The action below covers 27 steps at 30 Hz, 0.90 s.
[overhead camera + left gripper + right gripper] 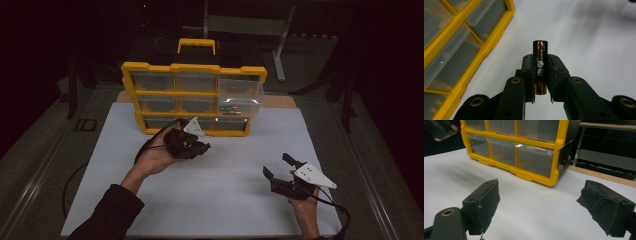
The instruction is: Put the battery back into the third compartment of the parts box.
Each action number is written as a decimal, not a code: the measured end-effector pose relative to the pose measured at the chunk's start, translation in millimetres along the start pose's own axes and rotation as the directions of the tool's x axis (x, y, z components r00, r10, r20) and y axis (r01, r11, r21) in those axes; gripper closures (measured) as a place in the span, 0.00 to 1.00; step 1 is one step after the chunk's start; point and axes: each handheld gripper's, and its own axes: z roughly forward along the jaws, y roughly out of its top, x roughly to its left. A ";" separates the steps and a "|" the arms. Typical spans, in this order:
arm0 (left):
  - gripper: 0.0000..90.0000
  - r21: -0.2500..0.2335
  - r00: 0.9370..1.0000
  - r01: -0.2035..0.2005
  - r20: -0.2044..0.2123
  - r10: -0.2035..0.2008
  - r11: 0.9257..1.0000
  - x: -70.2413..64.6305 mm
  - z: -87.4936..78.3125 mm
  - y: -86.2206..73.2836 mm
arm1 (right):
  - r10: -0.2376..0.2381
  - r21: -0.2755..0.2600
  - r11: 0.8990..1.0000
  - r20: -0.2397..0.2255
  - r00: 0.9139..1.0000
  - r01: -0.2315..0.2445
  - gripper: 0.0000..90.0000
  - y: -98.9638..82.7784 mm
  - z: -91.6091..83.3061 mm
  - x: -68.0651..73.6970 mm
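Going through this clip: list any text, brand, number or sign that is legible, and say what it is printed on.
Black cylindrical battery with a gold end, clamped in the left tongs: a round red logo and pale blocky characters run down its side, too blurred to read.
Yellow-framed organiser of clear plastic drawers: no label can be made out.
White table sheet: no print can be seen.

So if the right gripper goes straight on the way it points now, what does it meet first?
Probably the yellow drawer cabinet: the open right gripper points over bare white table toward its lower right drawers. Depth is hard to judge.
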 end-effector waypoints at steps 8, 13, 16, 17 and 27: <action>0.87 -0.047 1.000 0.009 -0.006 -0.009 0.999 6.1 -9.5 6.3 | 0.000 0.000 1.000 0.000 1.000 0.000 0.16 0.0 0.0 0.0; 0.87 -0.082 1.000 0.020 -0.007 -0.020 0.996 8.7 -13.0 9.1 | 0.000 0.000 1.000 0.001 1.000 0.000 0.16 0.0 0.1 0.0; 0.87 -0.116 1.000 0.030 -0.004 -0.031 0.993 10.5 -15.9 10.3 | 0.000 0.000 1.000 0.001 1.000 0.000 0.16 0.0 0.1 0.0; 0.87 -0.123 0.999 0.034 -0.003 -0.034 0.992 11.1 -16.7 10.4 | 0.000 0.000 1.000 0.001 1.000 0.000 0.16 0.0 0.1 -0.1; 0.87 -0.183 0.998 0.052 -0.012 -0.055 0.982 14.7 -23.8 12.5 | 0.000 0.000 1.000 0.001 1.000 0.000 0.16 0.0 0.2 0.0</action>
